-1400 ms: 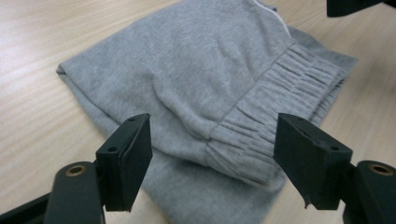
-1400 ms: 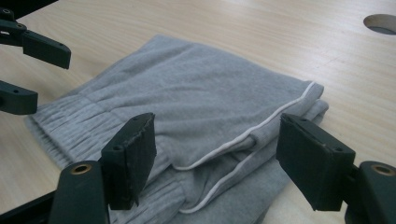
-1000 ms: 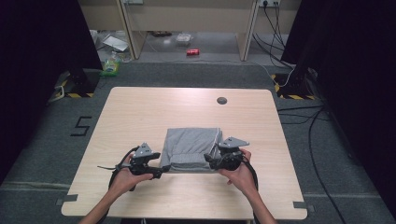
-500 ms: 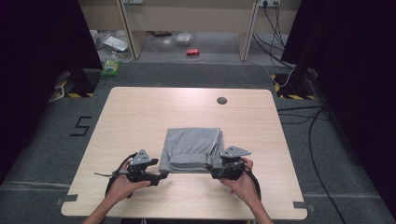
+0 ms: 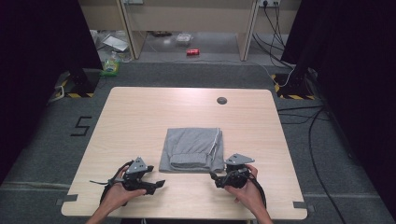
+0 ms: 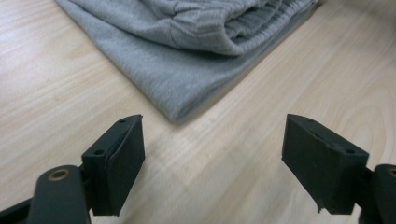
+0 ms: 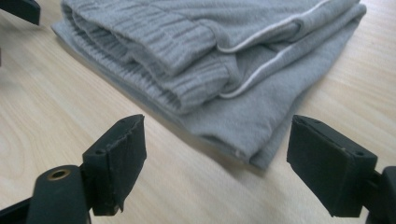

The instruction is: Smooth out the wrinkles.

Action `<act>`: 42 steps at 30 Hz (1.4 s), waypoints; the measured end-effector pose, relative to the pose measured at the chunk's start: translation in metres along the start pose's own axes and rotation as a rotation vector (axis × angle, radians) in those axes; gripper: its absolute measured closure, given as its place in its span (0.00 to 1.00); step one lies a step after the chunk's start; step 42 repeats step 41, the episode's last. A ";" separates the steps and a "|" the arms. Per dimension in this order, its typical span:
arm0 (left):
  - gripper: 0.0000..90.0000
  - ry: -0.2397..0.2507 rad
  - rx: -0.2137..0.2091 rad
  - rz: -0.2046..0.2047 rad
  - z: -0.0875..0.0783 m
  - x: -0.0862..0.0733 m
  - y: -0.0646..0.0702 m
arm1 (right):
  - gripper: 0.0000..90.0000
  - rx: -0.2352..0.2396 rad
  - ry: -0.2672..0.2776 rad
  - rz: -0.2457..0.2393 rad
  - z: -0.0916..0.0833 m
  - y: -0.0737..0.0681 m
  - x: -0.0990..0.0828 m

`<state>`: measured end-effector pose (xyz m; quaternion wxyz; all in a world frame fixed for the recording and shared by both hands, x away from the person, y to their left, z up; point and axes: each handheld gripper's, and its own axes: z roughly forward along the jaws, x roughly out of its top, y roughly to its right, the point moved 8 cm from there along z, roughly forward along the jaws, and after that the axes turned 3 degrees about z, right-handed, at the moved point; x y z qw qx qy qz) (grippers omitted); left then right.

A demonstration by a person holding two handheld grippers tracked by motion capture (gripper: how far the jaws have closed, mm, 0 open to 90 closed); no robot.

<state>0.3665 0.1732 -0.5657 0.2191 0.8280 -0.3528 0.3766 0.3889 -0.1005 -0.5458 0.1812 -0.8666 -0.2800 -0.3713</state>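
You are holding both tongs low over the table (image 5: 140, 116), on your side of the folded grey cloth (image 5: 192, 149). The cloth is lying flat near the middle of the table, a bit closer to you than to the far edge. Its folded, ribbed end is facing you.

Your left gripper (image 5: 156, 185) is sitting to the left of the cloth's near left corner, a little way off it. Its jaws have just been opening and are now standing wide apart with nothing between them. In the left gripper view, the left gripper (image 6: 212, 163) is pointing at the near corner of the grey cloth (image 6: 187, 60), which is lying just ahead of the jaws, not touching them.

Your right gripper (image 5: 215, 178) is sitting just below the cloth's near right corner, closer to the cloth than the left one is. Its jaws have also just been opening and are spread wide, holding nothing. In the right gripper view, the right gripper (image 7: 215, 163) is looking at the grey cloth (image 7: 224, 70) with its corner lying just ahead, nearer the jaw on that view's right.

So the cloth is lying in front of both tongs and between them. Its near edge is running from one gripper toward the other. I think each hand is only needing a short push forward and inward to reach its own corner, and your right hand is having the shorter way to go.
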 end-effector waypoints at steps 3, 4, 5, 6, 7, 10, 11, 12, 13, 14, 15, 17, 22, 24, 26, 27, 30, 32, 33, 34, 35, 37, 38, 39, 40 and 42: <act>0.20 -0.002 0.000 -0.001 -0.003 -0.004 0.001 | 0.21 -0.006 -0.014 -0.002 -0.002 0.001 -0.006; 0.19 -0.004 0.000 -0.004 -0.004 -0.006 0.001 | 0.20 -0.008 -0.019 -0.002 -0.003 0.001 -0.009; 0.18 -0.007 0.003 -0.006 -0.005 -0.008 0.002 | 0.20 -0.009 -0.025 -0.003 -0.003 0.000 -0.011; 0.17 -0.010 0.007 -0.007 -0.006 -0.010 0.001 | 0.20 -0.009 -0.031 -0.005 -0.004 0.000 -0.014; 0.17 -0.018 0.012 -0.001 -0.006 -0.012 0.001 | 0.19 -0.009 -0.036 -0.007 -0.005 -0.001 -0.016; 0.17 -0.028 0.031 0.025 -0.009 -0.017 0.000 | 0.19 -0.016 -0.047 -0.015 -0.008 -0.002 -0.021; 0.17 -0.032 0.036 0.029 -0.010 -0.018 0.000 | 0.19 -0.015 -0.051 -0.017 -0.009 -0.003 -0.023; 0.17 -0.030 0.036 0.028 -0.010 -0.018 0.000 | 0.19 -0.015 -0.055 -0.019 -0.010 -0.003 -0.025; 0.17 -0.029 0.037 0.034 -0.010 -0.019 0.000 | 0.19 -0.016 -0.060 -0.015 -0.010 -0.004 -0.027; 0.17 -0.027 0.041 0.042 -0.010 -0.019 0.000 | 0.19 -0.020 -0.068 -0.015 -0.011 -0.004 -0.030; 0.16 -0.034 0.047 0.055 -0.010 -0.019 0.000 | 0.19 -0.022 -0.074 -0.016 -0.011 -0.004 -0.032; 0.16 -0.047 0.071 0.089 -0.008 -0.020 0.000 | 0.17 -0.028 -0.103 -0.019 -0.010 -0.005 -0.040; 0.15 -0.047 0.076 0.083 -0.006 -0.019 0.000 | 0.14 -0.042 -0.104 -0.065 -0.012 -0.008 -0.046; 0.15 -0.047 0.076 0.082 -0.006 -0.019 0.000 | 0.13 -0.041 -0.102 -0.063 -0.011 -0.008 -0.046; 0.15 -0.047 0.076 0.082 -0.006 -0.018 0.000 | 0.13 -0.042 -0.100 -0.063 -0.011 -0.008 -0.046; 0.15 -0.047 0.076 0.081 -0.006 -0.018 0.000 | 0.13 -0.042 -0.099 -0.064 -0.011 -0.008 -0.046; 0.15 -0.046 0.078 0.076 -0.005 -0.018 -0.001 | 0.13 -0.040 -0.098 -0.065 -0.011 -0.008 -0.046; 0.15 -0.047 0.080 0.076 -0.005 -0.018 -0.001 | 0.13 -0.039 -0.098 -0.065 -0.010 -0.008 -0.046; 0.15 -0.047 0.081 0.076 -0.005 -0.018 -0.001 | 0.13 -0.039 -0.097 -0.066 -0.010 -0.008 -0.046; 0.15 -0.047 0.081 0.076 -0.005 -0.018 -0.001 | 0.13 -0.039 -0.097 -0.066 -0.010 -0.008 -0.046; 0.15 -0.048 0.080 0.076 -0.005 -0.018 -0.001 | 0.12 -0.038 -0.097 -0.067 -0.010 -0.008 -0.046; 0.15 -0.049 0.082 0.076 -0.005 -0.017 -0.002 | 0.12 -0.037 -0.096 -0.067 -0.010 -0.008 -0.046; 0.15 -0.049 0.082 0.076 -0.005 -0.017 -0.002 | 0.12 -0.037 -0.095 -0.069 -0.010 -0.007 -0.046; 0.15 -0.048 0.082 0.076 -0.005 -0.017 -0.002 | 0.12 -0.035 -0.095 -0.069 -0.010 -0.007 -0.046; 0.15 -0.048 0.081 0.076 -0.005 -0.017 -0.002 | 0.12 -0.034 -0.094 -0.069 -0.010 -0.007 -0.046; 0.15 -0.048 0.082 0.076 -0.005 -0.017 -0.002 | 0.12 -0.035 -0.094 -0.068 -0.010 -0.007 -0.046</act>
